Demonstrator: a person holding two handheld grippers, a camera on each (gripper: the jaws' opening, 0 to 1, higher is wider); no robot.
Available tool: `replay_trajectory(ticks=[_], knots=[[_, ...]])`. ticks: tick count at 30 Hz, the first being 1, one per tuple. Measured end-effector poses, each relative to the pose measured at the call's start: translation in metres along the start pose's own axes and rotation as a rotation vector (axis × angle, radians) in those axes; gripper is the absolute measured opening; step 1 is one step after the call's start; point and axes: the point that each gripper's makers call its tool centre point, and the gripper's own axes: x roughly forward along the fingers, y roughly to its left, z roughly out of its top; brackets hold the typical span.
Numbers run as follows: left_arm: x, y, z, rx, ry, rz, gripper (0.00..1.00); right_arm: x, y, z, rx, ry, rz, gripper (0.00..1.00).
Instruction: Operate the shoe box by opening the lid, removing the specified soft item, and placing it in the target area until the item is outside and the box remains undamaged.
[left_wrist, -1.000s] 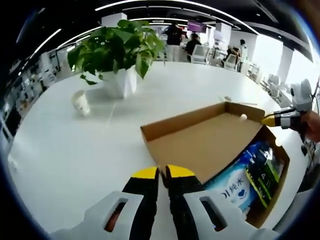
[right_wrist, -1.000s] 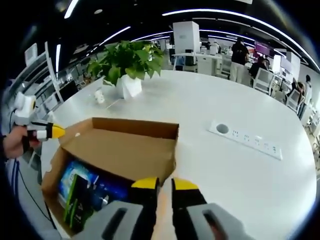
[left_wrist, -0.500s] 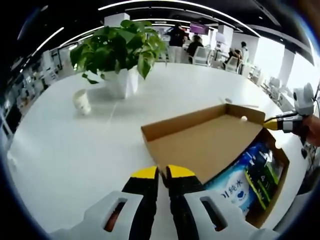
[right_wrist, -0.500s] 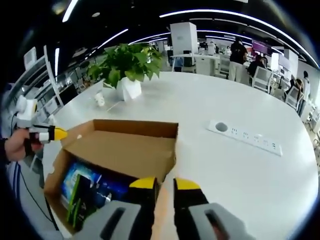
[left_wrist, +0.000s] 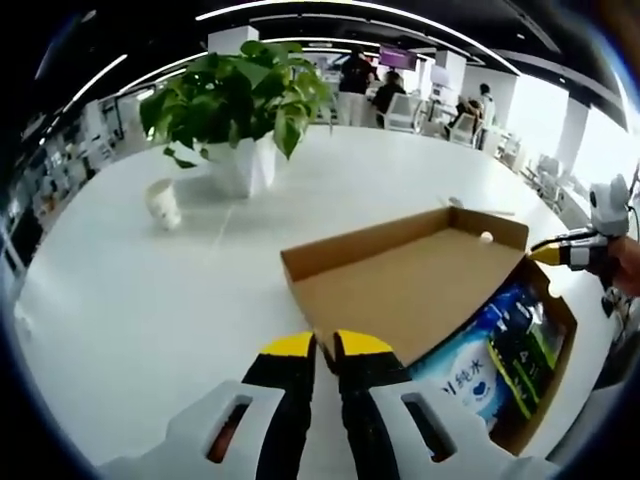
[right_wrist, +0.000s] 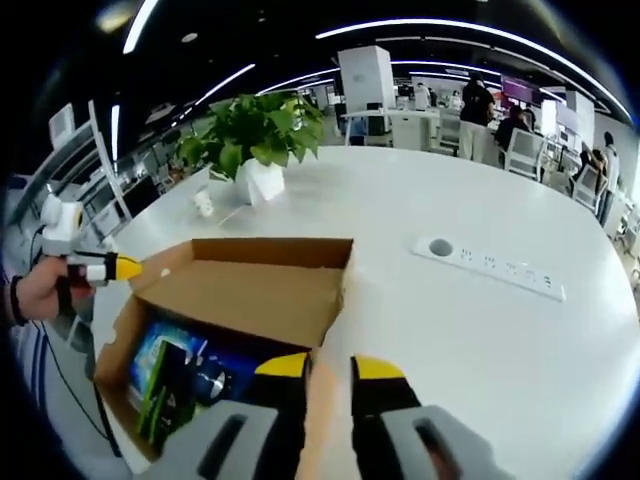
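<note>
The brown shoe box (left_wrist: 562, 335) sits on a white table with its lid (left_wrist: 410, 285) swung up and back. Inside lie a blue-and-white soft pack (left_wrist: 465, 372) and a green-and-black pack (left_wrist: 525, 345). My left gripper (left_wrist: 325, 345) is shut on the lid's near corner, and the lid's side wall runs into its narrow gap. In the right gripper view it shows as a yellow tip (right_wrist: 125, 267) at the lid (right_wrist: 240, 295) corner. My right gripper (right_wrist: 330, 367) has its jaws slightly apart at the opposite corner. In the left gripper view its tip (left_wrist: 548, 252) hangs just off that corner.
A potted plant (left_wrist: 240, 100) in a white pot and a paper cup (left_wrist: 162, 203) stand on the table (left_wrist: 130, 300) beyond the box. A white power strip (right_wrist: 490, 268) lies to the right. People and chairs are far behind.
The right gripper's jaws have parted a little, and it has drawn slightly back from the lid corner. The left gripper and the lid stay as they were.
</note>
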Motion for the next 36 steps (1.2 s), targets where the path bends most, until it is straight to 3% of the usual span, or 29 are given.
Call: replay_trajectory(ticks=[12,22,30,36], knots=[[-0.007,0.001,-0.006,-0.001,0.006,-0.002,0.09,-0.018,0.004,-0.011,0.0,-0.005,0.004,0.13],[-0.029,-0.001,-0.006,-0.025,-0.039,0.011,0.13,-0.037,0.005,-0.017,-0.021,-0.025,-0.003,0.15],[-0.043,-0.018,-0.005,-0.032,-0.069,-0.026,0.17,-0.046,0.01,-0.032,0.0,-0.038,0.01,0.18],[-0.049,-0.033,-0.016,-0.024,-0.056,-0.064,0.19,-0.058,0.006,-0.046,0.027,-0.046,0.014,0.2]])
